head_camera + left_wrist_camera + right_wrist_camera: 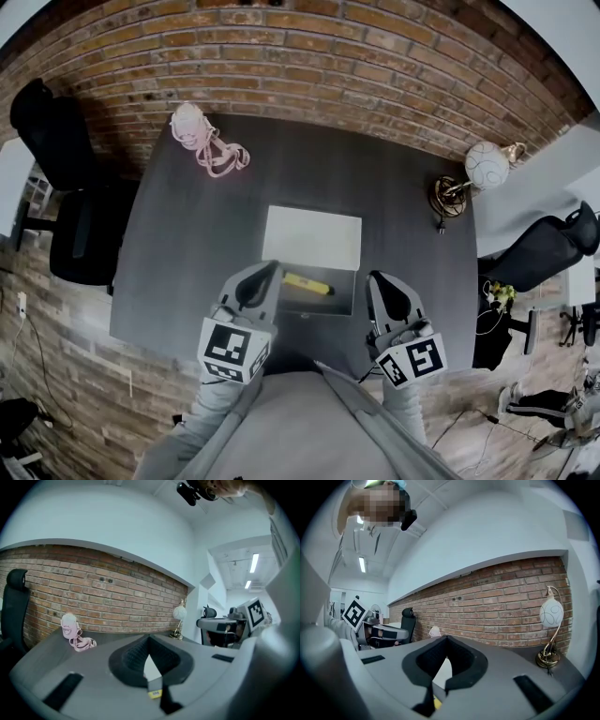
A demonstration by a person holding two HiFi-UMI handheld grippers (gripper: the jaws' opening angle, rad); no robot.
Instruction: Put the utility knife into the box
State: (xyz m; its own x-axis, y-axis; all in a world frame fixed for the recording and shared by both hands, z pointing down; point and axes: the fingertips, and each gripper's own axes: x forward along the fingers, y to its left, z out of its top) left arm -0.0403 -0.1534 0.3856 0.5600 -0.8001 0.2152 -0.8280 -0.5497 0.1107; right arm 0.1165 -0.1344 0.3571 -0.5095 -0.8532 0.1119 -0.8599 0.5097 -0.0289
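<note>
The yellow utility knife [307,283] lies in the grey front half of the open box [339,298], whose white half lies behind it. The box is near the surface's [187,244] front edge. The left claw [265,273] and right claw [379,279] flank the box, each with jaws together and empty. A pink bundle [208,141] sits at the far left corner.

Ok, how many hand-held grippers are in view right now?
2. The left hand-held gripper is over the table's near edge, left of the yellow utility knife; the right hand-held gripper is to the knife's right. Both are shut, holding nothing.
</note>
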